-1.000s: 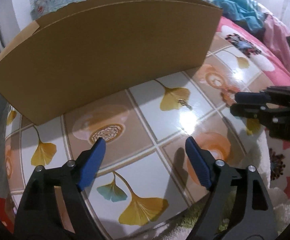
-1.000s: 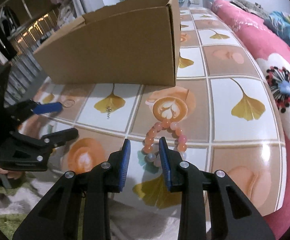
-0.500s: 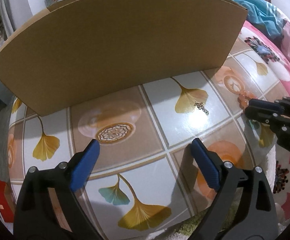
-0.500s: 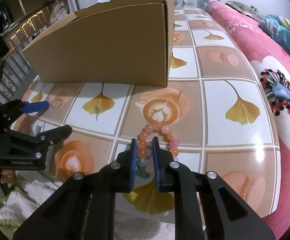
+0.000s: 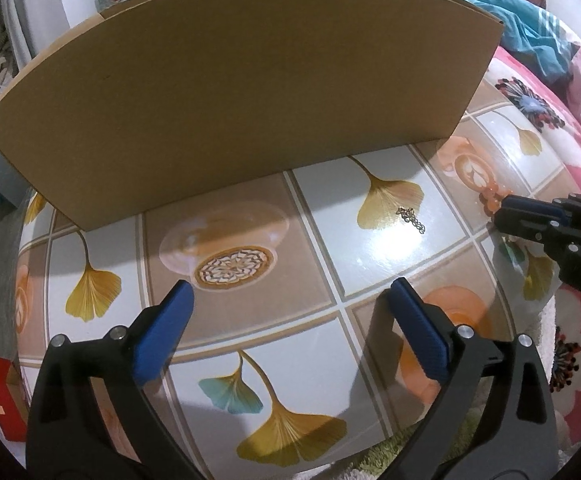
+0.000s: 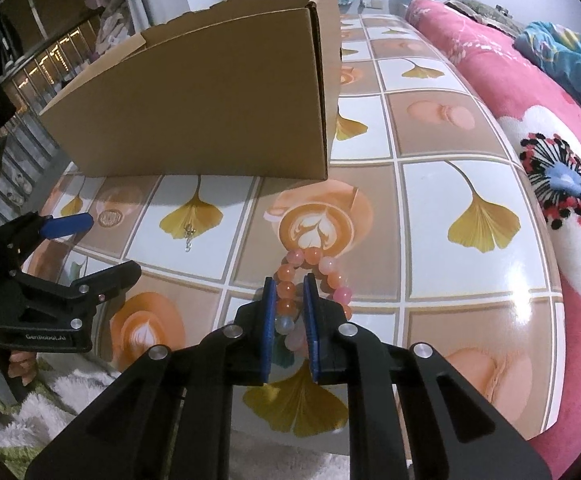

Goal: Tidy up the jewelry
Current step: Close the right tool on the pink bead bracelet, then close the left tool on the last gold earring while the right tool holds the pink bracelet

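the left gripper (image 5: 290, 320) stood spread wide and empty over the tabletop (image 5: 374, 240), its jaws having just opened further with nothing between them. to its right, on a printed yellow leaf, lay a small chain piece (image 5: 410, 216), thin enough to slip out of the pads. further right, the right gripper (image 6: 286, 312) was pinching one side of the bead bracelet (image 6: 310, 280), which lay on the tabletop's near right part; held by a few round beads, it could roll free or swing and snag on the cardboard box (image 6: 210, 116) on the way in. the glossy tile-patterned surface would let dropped pieces skid. a pink flowered blanket (image 6: 530, 120) ran along the right, shelves stood far left.
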{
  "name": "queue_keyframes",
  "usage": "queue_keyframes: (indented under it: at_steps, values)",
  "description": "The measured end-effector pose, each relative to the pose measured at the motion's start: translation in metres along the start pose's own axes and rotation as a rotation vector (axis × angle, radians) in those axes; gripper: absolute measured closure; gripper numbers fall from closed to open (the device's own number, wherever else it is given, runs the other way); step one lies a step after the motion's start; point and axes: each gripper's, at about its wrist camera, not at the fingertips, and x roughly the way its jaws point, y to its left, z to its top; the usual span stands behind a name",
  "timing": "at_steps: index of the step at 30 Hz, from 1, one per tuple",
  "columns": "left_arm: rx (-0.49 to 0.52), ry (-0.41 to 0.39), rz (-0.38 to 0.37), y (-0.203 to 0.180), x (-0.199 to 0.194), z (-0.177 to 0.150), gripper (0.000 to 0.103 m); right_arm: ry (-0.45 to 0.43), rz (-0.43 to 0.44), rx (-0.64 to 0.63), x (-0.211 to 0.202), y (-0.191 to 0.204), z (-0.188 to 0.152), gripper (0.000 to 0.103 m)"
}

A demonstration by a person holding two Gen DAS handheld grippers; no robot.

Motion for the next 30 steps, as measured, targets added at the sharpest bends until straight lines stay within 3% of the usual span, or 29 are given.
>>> queue_keyframes:
  at_steps: [17,22,24,28,30]
  values:
    - [0.011,-0.021,-0.006,0.008,-0.004,-0.006,0.008,0.001,0.021,-0.009,0.0,-0.003,-0.001,0.088]
    - [0.012,-0.03,-0.005,0.009,-0.005,-0.008,0.008,-0.008,-0.029,-0.066,0.003,0.008,0.002,0.088]
    - [0.014,-0.041,-0.005,0.011,-0.007,-0.01,0.008,-0.009,-0.047,-0.081,0.004,0.01,0.003,0.093]
    - [0.044,-0.048,-0.028,0.012,-0.009,-0.01,0.008,-0.015,0.005,-0.013,0.004,0.001,0.005,0.093]
    - [0.063,-0.094,-0.051,0.011,-0.013,-0.01,0.008,-0.016,0.032,0.018,0.004,-0.004,0.004,0.093]
